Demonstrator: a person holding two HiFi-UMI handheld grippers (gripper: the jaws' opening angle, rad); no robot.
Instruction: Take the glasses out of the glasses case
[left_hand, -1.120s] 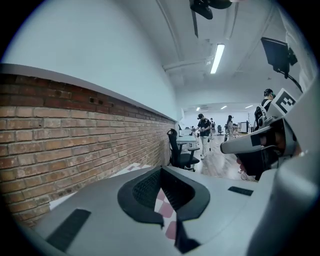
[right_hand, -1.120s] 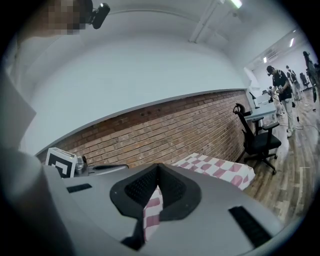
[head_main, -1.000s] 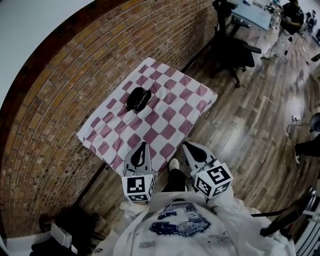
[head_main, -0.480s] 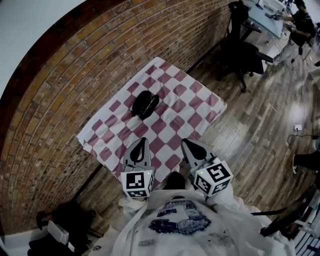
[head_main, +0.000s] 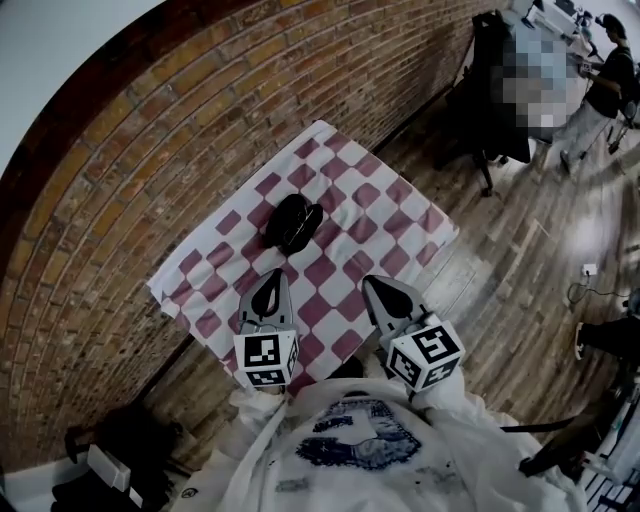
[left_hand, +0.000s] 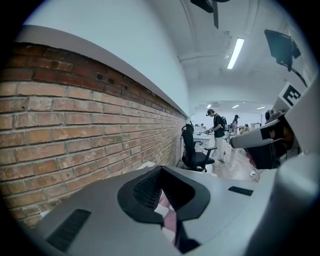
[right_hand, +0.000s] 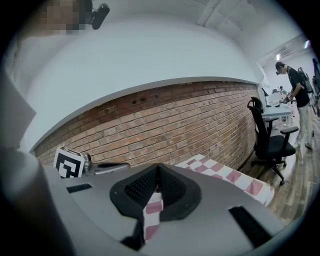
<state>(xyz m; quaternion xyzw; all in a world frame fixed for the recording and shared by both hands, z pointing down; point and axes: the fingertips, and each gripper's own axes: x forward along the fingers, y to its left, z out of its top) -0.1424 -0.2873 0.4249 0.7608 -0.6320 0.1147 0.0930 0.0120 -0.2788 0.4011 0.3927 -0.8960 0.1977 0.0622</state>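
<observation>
**At the table's near edge: case untouched**

I am holding left claw (head_main: 276, 276) and right claw (head_main: 372, 285) side by side over the near edge of the checked cloth (head_main: 395, 205); both are standing with jaws together, empty, since nothing is within reach; glasses case (head_main: 293, 222) is lying mid-cloth, seemingly closed, ahead of the left claw, well apart; opening it likely comes first.

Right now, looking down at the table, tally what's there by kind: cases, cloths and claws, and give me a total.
Glasses case: 1
Checked cloth: 1
Claws: 2 (left claw, right claw, both shut and empty)
Total: 4
</observation>
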